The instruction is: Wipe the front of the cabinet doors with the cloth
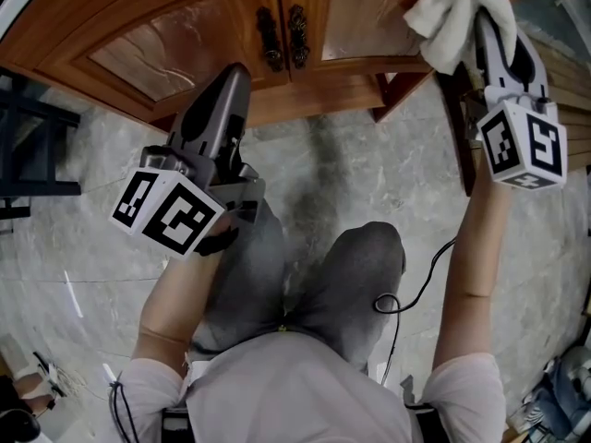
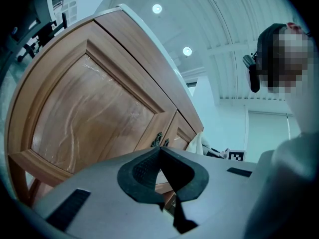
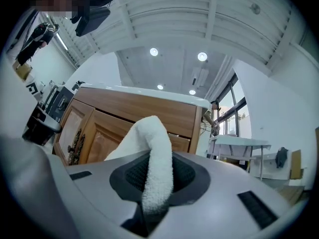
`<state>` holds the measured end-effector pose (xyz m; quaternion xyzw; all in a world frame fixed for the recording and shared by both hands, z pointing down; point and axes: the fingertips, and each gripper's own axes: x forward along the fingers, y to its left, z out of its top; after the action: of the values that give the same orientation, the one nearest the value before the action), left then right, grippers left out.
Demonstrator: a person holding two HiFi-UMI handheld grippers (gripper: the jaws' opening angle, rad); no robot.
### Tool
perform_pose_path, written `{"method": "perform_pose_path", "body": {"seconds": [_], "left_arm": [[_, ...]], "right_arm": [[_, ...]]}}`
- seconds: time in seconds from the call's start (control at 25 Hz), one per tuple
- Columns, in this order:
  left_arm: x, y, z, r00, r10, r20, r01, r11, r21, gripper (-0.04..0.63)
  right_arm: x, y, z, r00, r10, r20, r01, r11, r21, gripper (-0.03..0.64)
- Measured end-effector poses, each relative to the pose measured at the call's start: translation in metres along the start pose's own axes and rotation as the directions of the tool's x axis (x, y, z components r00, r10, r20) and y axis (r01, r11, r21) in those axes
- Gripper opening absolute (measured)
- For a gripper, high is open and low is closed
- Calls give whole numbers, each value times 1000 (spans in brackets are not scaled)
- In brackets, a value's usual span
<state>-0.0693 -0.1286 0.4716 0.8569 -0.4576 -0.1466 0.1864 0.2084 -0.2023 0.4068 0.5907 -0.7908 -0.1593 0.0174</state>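
Cloth at right door, wipe pending.
Cabinet (image 1: 314, 90) stood ahead. The right door (image 1: 365, 21) lay leftward of the cloth (image 1: 457, 17), which sat at the door's outer edge, contact unclear. Right tool (image 3: 157, 183), on the nearer arm stretched forward, was clenched on the cloth. Left tool (image 2: 162, 176), jaws together and empty, was held low, short of the left door (image 1: 157, 53).

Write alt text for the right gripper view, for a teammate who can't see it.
The right gripper is shut on a white terry cloth, which folds upward from between its jaws. Behind stands a brown wooden cabinet with panelled doors and dark metal handles at left.
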Motion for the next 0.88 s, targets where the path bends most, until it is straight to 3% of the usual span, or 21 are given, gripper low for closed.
{"method": "perform_pose_path", "body": {"seconds": [0.44, 0.64, 0.88], "left_arm": [[3, -11, -11, 1000, -8, -10, 8, 1000, 1, 17], [-1, -13, -14, 1000, 3, -10, -3, 1000, 6, 17], [-8, -13, -14, 1000, 16, -4, -16, 1000, 9, 17]], "right_arm": [[-20, 1, -8, 1000, -4, 3, 4, 1000, -6, 81], [-30, 51, 6, 992, 110, 67, -111, 994, 13, 81], [-21, 126, 7, 961, 266, 79, -269, 963, 21, 81]]}}
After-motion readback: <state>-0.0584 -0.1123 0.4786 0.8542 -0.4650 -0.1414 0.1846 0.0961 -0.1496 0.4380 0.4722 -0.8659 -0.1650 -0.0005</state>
